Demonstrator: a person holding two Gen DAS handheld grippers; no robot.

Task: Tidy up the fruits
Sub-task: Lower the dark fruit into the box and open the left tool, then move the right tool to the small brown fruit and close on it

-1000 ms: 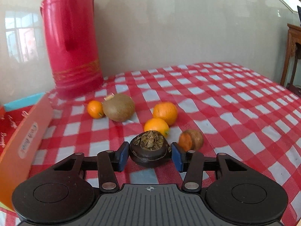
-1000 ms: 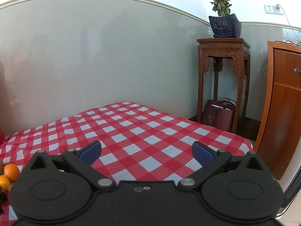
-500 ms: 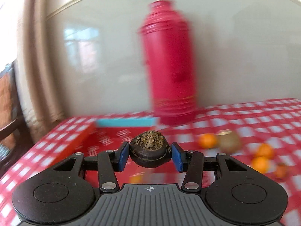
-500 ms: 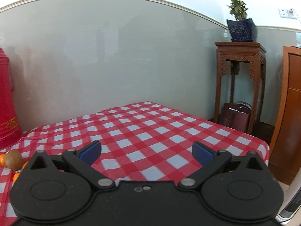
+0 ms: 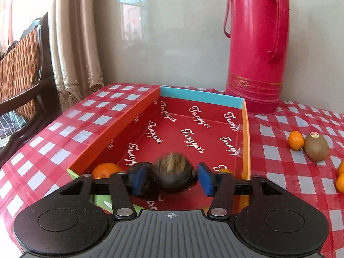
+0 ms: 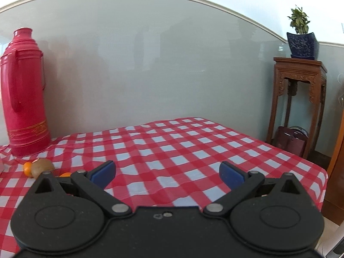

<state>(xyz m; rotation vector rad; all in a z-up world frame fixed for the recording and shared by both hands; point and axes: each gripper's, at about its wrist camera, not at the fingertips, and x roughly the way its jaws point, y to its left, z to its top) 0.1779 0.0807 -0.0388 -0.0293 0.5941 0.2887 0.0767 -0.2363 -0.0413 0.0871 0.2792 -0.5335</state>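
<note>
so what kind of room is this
Most likely a home living or dining room: a checked tablecloth, a red thermos, and a potted plant on a carved wooden stand.

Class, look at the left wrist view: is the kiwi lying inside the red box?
No. The kiwi lies on the checked tablecloth to the right of the red box, beside a small orange.

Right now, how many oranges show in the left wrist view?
5, some partly hidden: two inside the box, one at its near left and one barely showing; one beside the kiwi; two at the right edge.
</note>
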